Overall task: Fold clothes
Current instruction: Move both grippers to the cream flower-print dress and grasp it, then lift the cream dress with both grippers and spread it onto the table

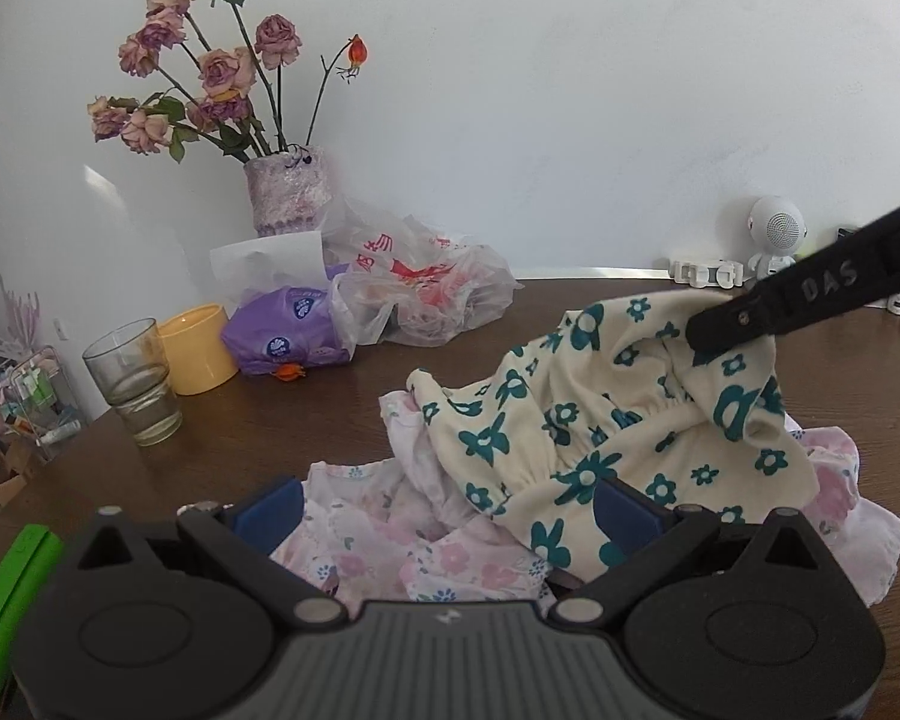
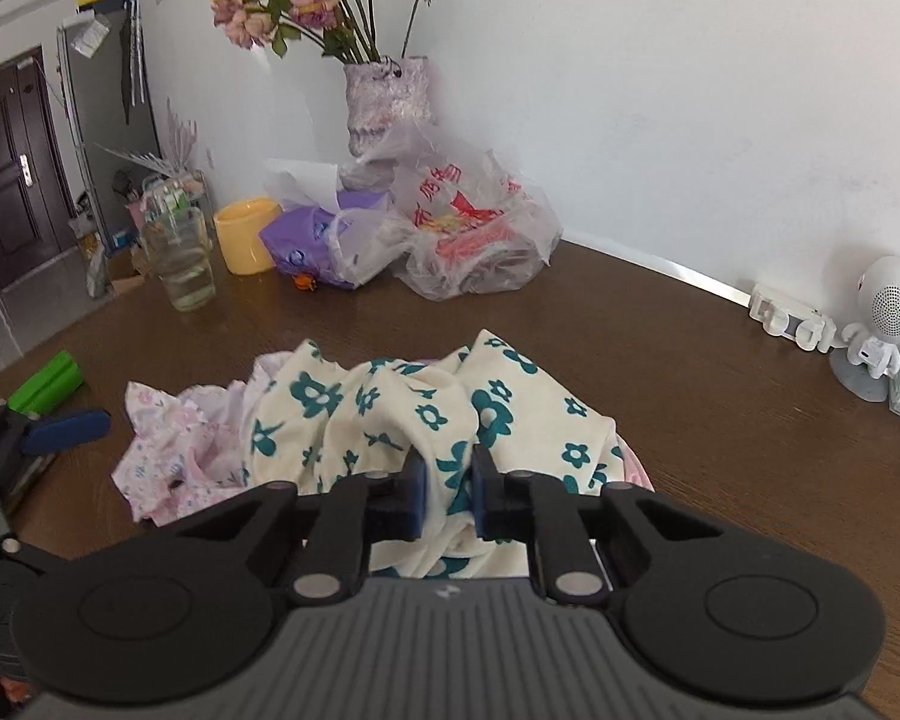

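The cream dress (image 2: 426,414) with teal flowers lies bunched on the pink flowery garment (image 2: 168,450) on the brown table (image 2: 690,372). The right gripper (image 2: 448,495) pinches a fold of it; the left gripper (image 1: 447,501) is wide open, holding nothing. The small pinch might slip, or lifting could drag the pink one along.

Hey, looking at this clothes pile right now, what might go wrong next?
The right gripper pinches only a bunched fold of the cream floral garment, so it may slip out. That garment lies across the pink floral garment, which may drag along. The left gripper is open, so nothing steadies the pile.
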The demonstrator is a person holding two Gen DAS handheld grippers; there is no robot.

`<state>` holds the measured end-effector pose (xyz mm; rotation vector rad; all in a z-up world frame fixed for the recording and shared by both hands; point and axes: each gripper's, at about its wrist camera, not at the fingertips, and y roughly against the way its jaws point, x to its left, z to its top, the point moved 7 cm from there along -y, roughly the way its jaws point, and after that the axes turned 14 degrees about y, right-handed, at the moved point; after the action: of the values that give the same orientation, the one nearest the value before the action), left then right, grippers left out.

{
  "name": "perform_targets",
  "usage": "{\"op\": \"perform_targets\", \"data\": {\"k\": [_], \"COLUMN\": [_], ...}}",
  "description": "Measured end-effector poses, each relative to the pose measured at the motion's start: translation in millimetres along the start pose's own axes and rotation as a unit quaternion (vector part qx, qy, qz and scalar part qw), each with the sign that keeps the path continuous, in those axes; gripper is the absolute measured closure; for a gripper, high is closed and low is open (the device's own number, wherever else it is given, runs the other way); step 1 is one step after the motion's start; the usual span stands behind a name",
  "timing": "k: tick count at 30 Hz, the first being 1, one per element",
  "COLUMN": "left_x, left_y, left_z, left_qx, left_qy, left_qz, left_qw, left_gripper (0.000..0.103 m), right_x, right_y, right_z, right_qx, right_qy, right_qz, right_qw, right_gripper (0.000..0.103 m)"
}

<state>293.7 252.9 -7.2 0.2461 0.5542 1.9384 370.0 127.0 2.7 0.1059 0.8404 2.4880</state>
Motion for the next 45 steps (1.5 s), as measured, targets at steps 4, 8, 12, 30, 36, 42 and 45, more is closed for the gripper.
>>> {"op": "perform_targets", "data": {"k": [4, 8, 12, 30, 36, 42, 45], "left_x": [-12.3, -44.1, -88.3, -192.8, -208.5, -213.9, -215.7], "left_y": [24.1, 73.5, 129.8, 169.9, 159.0, 151.9, 161.2], "left_z": [7.2, 5.0, -25.7, -147.9, -167.8, -173.3, -166.2], "left_qx": [-0.025, -0.054, -0.047, 0.083, 0.109, 0.141, 0.146], "left_qy": [-0.004, -0.032, -0.076, -0.186, -0.209, -0.182, -0.161], "left_qz": [-0.016, -0.064, -0.149, -0.195, -0.171, -0.184, -0.216], "left_qw": [0.9996, 0.9959, 0.9848, 0.9593, 0.9567, 0.9554, 0.9518], "left_gripper": [0.0, 0.0, 0.0, 0.001, 0.01, 0.053, 0.1], "right_x": [-4.9, -9.6, -12.5, -12.7, -26.7, -36.0, -41.1], "right_y": [60.9, 152.8, 227.8, 273.3, 229.9, 186.5, 180.0], "right_z": [9.4, -4.6, -64.2, -255.3, -254.8, -248.2, -242.8], "right_qx": [-0.054, -0.095, -0.063, 0.079, 0.093, 0.099, 0.11], "right_qy": [0.026, 0.066, 0.096, 0.021, 0.039, 0.079, 0.052], "right_qz": [-0.003, -0.013, -0.038, -0.077, -0.117, -0.113, -0.081], "right_qw": [0.998, 0.993, 0.993, 0.994, 0.988, 0.985, 0.989], "right_gripper": [0.091, 0.091, 0.092, 0.058, 0.053, 0.055, 0.098]}}
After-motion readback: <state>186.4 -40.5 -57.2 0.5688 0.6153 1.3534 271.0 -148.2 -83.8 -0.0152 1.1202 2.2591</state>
